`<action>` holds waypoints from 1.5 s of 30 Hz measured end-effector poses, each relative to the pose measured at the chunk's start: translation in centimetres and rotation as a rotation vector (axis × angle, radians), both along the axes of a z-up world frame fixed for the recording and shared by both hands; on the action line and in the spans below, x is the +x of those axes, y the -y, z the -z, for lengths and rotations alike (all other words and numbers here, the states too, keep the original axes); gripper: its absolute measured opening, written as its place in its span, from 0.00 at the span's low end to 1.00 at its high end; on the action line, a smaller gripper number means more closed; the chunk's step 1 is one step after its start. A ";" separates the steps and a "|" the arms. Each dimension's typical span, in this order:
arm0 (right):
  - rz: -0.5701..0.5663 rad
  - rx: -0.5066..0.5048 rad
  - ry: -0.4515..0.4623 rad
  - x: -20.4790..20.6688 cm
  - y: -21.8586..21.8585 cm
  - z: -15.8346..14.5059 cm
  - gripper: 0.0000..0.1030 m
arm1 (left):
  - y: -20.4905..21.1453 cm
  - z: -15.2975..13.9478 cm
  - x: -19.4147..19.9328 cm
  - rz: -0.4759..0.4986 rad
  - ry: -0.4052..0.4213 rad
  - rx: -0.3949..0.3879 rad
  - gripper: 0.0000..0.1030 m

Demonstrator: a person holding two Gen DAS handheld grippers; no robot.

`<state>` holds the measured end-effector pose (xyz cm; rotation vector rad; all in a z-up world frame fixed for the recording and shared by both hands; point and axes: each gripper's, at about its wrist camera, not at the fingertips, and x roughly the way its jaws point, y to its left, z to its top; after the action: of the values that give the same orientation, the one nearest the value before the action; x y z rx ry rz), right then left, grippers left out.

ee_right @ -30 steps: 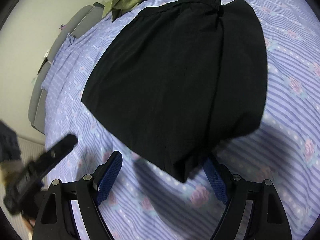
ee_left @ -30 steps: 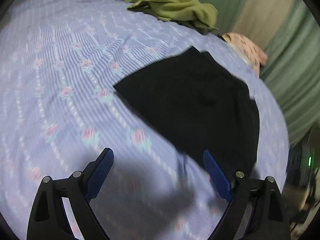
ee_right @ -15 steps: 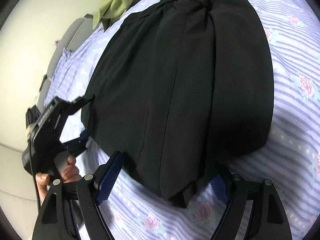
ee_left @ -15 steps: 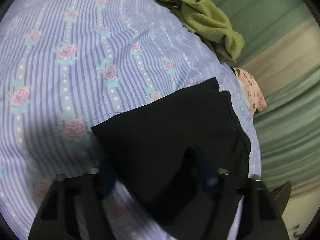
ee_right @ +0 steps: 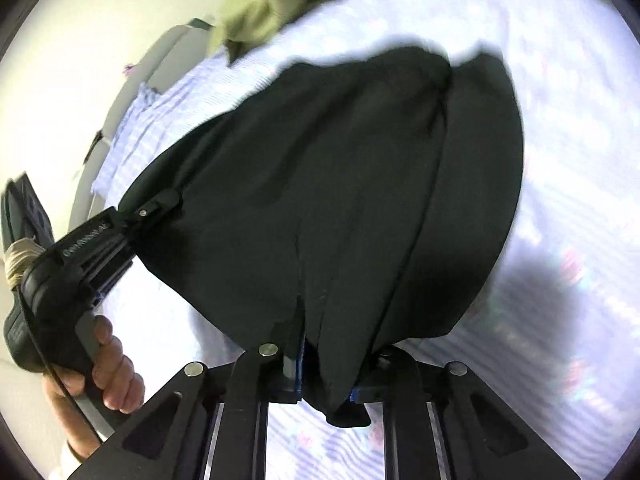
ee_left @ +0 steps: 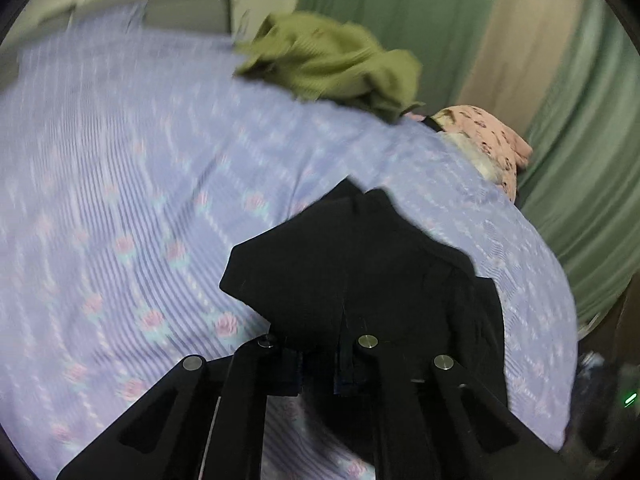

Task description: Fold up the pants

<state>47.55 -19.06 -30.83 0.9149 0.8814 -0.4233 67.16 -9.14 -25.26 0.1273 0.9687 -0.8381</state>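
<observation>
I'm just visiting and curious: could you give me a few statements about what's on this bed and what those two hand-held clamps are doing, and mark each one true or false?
1. Both clamps have hold of the black pants. True: the left gripper is shut on the near hem, and the right gripper has the cloth between its closing jaws.
2. The pants lie on a plain white sheet. False: the bed sheet is lilac-striped with pink roses.
3. A green garment lies crumpled at the far end of the bed. True.
4. The green garment is lying on top of the pants. False: it lies apart, with bare sheet between them.
5. A person's hand holds the left gripper's handle. True.
</observation>
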 end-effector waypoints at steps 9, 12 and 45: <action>-0.062 -0.208 0.065 -4.0 -0.5 -12.3 0.14 | -2.3 -9.7 -5.4 0.034 0.126 0.021 0.09; -0.083 -0.236 0.092 -5.8 -1.3 -15.8 0.14 | -4.5 -12.6 -7.9 0.031 0.142 0.009 0.09; -0.431 -0.293 0.221 -34.3 -32.7 -30.3 0.14 | -43.7 -27.4 -43.3 -0.245 0.117 -0.051 0.09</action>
<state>13.28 13.66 -0.56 0.4727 0.7627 -0.0710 23.86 34.56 2.11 0.0131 0.8328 -0.6222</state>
